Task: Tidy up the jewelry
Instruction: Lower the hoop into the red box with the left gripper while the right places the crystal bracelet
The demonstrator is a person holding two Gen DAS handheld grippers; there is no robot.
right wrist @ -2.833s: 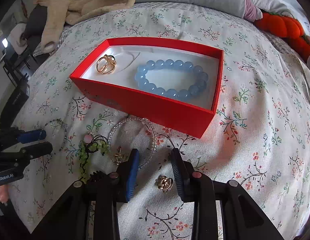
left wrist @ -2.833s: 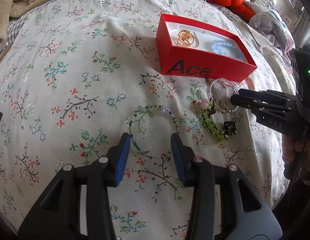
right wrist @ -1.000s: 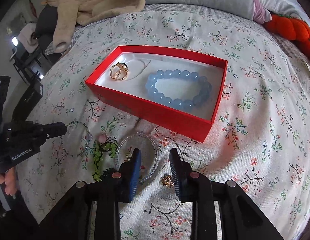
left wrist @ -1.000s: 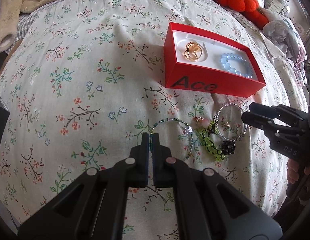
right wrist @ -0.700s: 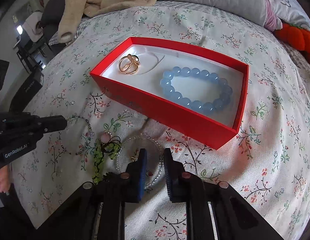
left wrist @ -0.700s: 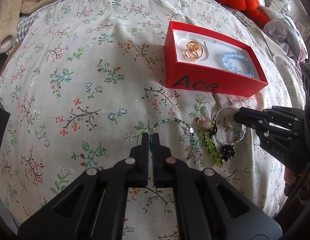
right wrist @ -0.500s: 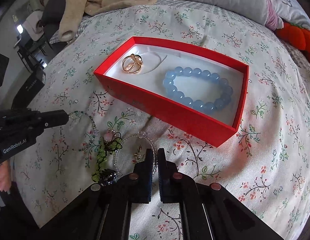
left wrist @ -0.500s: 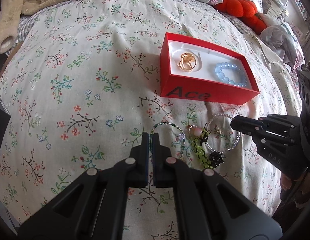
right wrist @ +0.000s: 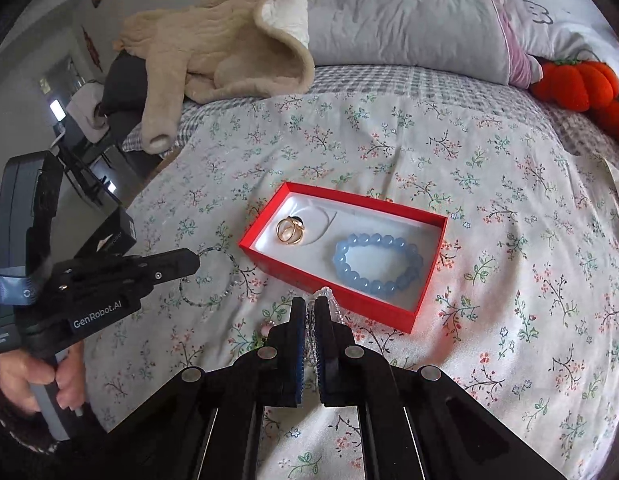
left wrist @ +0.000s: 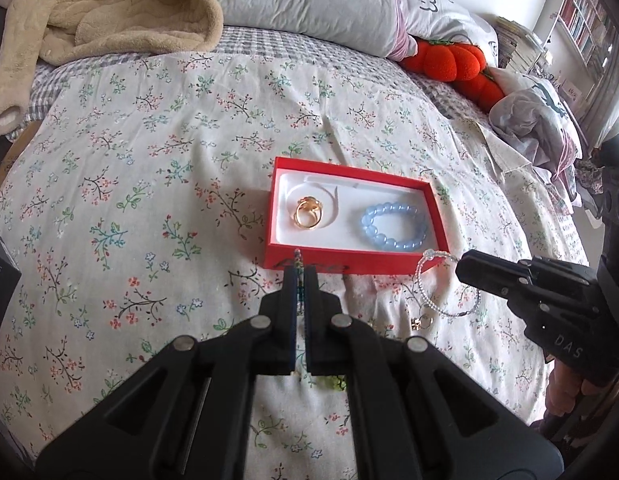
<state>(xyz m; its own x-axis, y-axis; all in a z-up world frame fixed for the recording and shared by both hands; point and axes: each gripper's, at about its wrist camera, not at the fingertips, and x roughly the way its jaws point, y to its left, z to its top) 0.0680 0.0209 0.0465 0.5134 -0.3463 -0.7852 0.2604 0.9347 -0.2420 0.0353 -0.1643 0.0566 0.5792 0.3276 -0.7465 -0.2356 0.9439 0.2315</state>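
Left tool [left wrist: 300,276] clamped tight, pitched downward; right tool [right wrist: 310,307] likewise; hand [right wrist: 37,380] grips handle.

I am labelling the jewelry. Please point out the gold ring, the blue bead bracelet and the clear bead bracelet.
gold ring [left wrist: 308,212]: left wrist view, on the band, inside the red box.
blue bead bracelet [right wrist: 351,276]: right wrist view, on a near bead.
clear bead bracelet [left wrist: 423,294]: left wrist view, on its hanging loop.

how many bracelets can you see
3: a blue bead bracelet in the red box, a green bead one in the left gripper, a clear bead one in the right gripper. Others may be hidden.
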